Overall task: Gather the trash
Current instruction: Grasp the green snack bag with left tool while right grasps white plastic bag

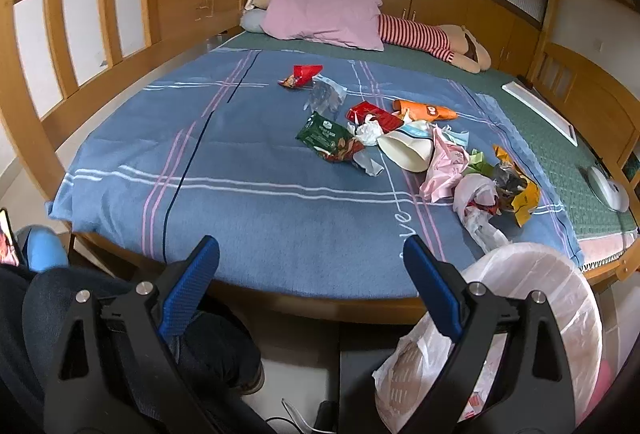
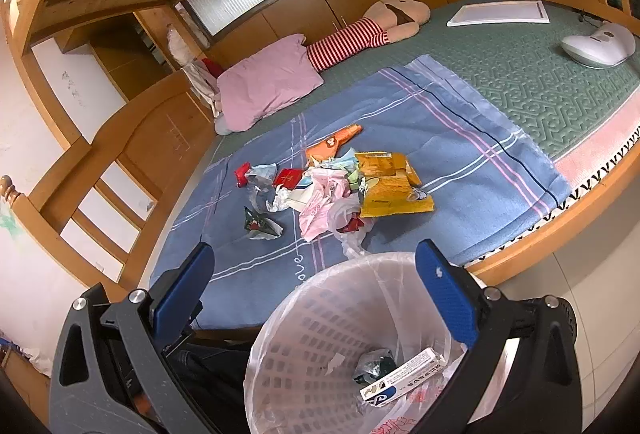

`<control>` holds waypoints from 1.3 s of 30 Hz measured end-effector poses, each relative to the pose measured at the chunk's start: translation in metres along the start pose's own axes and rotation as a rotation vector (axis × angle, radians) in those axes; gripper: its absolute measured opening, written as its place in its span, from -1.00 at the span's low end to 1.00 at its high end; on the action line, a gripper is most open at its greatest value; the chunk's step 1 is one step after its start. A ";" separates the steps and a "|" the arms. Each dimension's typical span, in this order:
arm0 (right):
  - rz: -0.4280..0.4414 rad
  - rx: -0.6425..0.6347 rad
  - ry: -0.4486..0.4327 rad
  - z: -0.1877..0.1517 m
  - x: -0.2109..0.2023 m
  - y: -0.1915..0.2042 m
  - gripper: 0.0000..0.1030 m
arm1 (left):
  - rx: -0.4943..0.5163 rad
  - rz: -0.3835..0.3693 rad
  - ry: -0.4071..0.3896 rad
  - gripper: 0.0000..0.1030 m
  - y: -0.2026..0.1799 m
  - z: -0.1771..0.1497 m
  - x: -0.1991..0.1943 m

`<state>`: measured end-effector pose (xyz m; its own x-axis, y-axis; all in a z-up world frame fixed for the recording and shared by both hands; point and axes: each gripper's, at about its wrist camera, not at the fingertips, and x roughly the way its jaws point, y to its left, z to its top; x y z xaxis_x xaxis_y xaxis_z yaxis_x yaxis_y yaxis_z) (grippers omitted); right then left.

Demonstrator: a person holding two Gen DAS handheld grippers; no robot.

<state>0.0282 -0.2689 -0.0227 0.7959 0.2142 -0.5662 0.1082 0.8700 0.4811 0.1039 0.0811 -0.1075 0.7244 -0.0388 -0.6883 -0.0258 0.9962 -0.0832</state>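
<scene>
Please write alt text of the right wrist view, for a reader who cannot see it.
The open right gripper hangs above a white bin lined with a plastic bag, holding a small box and a crumpled wrapper. Beyond it, a trash pile lies on a blue blanket on the bed.

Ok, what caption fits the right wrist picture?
Open right hand-held gripper above lined bin, wrappers on the blue blanket.

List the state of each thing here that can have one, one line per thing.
Left gripper: open, empty.
Right gripper: open, empty, above the bin.
Trash bin: lined with a bag, holds a small box and a crumpled wrapper, mostly unfilled.
Trash pile: loose on the blue blanket, not yet collected.
Green snack bag: lying flat, torn open.
</scene>
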 end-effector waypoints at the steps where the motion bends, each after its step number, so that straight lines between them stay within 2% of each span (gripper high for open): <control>1: -0.005 0.003 -0.001 0.003 0.001 -0.001 0.91 | 0.005 -0.004 0.000 0.81 0.002 0.006 0.002; 6: -0.065 -0.022 -0.007 0.021 0.009 0.006 0.91 | -0.069 -0.021 0.013 0.85 0.031 0.033 0.024; 8: -0.103 -0.042 0.008 0.033 0.021 0.006 0.91 | -0.134 -0.038 0.034 0.74 0.050 0.044 0.044; 10: -0.155 -0.053 0.036 0.043 0.036 0.005 0.91 | -0.177 -0.069 0.097 0.61 0.064 0.055 0.070; 11: -0.198 -0.047 0.083 0.051 0.053 0.002 0.91 | -0.187 -0.074 0.119 0.61 0.066 0.059 0.080; 12: -0.204 -0.038 0.108 0.054 0.060 0.000 0.91 | -0.204 -0.082 0.146 0.61 0.069 0.065 0.095; 15: -0.170 -0.019 0.175 0.060 0.085 -0.002 0.91 | -0.255 -0.130 0.191 0.71 0.067 0.085 0.131; 16: -0.174 -0.026 0.185 0.059 0.090 0.000 0.91 | -0.263 -0.160 0.195 0.83 0.063 0.093 0.145; 18: -0.195 -0.052 0.206 0.055 0.103 0.005 0.91 | -0.244 -0.224 0.184 0.90 0.053 0.102 0.166; 19: -0.199 -0.064 0.223 0.052 0.110 0.007 0.91 | -0.199 -0.254 0.189 0.91 0.044 0.107 0.184; 21: -0.215 -0.093 0.254 0.047 0.123 0.011 0.91 | -0.182 -0.254 0.240 0.91 0.034 0.107 0.204; 23: -0.255 -0.138 0.294 0.043 0.137 0.014 0.91 | -0.228 -0.308 0.299 0.91 0.027 0.106 0.225; 25: -0.294 -0.178 0.366 0.036 0.158 0.014 0.91 | -0.228 -0.351 0.351 0.91 0.016 0.105 0.244; 27: -0.283 -0.181 0.436 0.031 0.177 0.014 0.91 | -0.186 -0.304 0.367 0.80 0.004 0.104 0.256; 29: -0.276 -0.193 0.510 0.024 0.204 0.012 0.91 | -0.150 -0.271 0.386 0.41 -0.004 0.101 0.260; 31: -0.325 -0.231 0.545 0.020 0.223 0.012 0.91 | -0.099 -0.255 0.384 0.27 -0.012 0.100 0.259; 32: -0.362 -0.254 0.576 0.017 0.239 0.010 0.91 | -0.075 -0.253 0.381 0.04 -0.014 0.100 0.259; 33: -0.376 -0.253 0.596 0.016 0.250 0.009 0.91 | -0.042 -0.250 0.382 -0.10 -0.017 0.098 0.259; 34: -0.380 -0.232 0.627 0.015 0.262 0.005 0.91 | -0.019 -0.248 0.388 -0.39 -0.018 0.096 0.259; 35: -0.359 -0.187 0.656 0.015 0.272 0.000 0.91 | -0.008 -0.243 0.390 -0.52 -0.018 0.094 0.259; 37: -0.338 -0.131 0.689 0.014 0.282 -0.006 0.90 | -0.011 -0.248 0.380 -0.60 -0.013 0.092 0.255; 38: -0.331 -0.125 0.697 0.014 0.288 -0.005 0.73 | -0.015 -0.251 0.376 -0.63 -0.009 0.091 0.251; 39: -0.336 -0.135 0.693 0.014 0.290 -0.003 0.33 | -0.017 -0.249 0.369 -0.64 -0.005 0.090 0.246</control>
<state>0.2672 -0.2160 -0.1792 0.1749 0.1191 -0.9774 0.1686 0.9744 0.1489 0.3442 0.0735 -0.2113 0.4161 -0.3055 -0.8565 0.1045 0.9517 -0.2887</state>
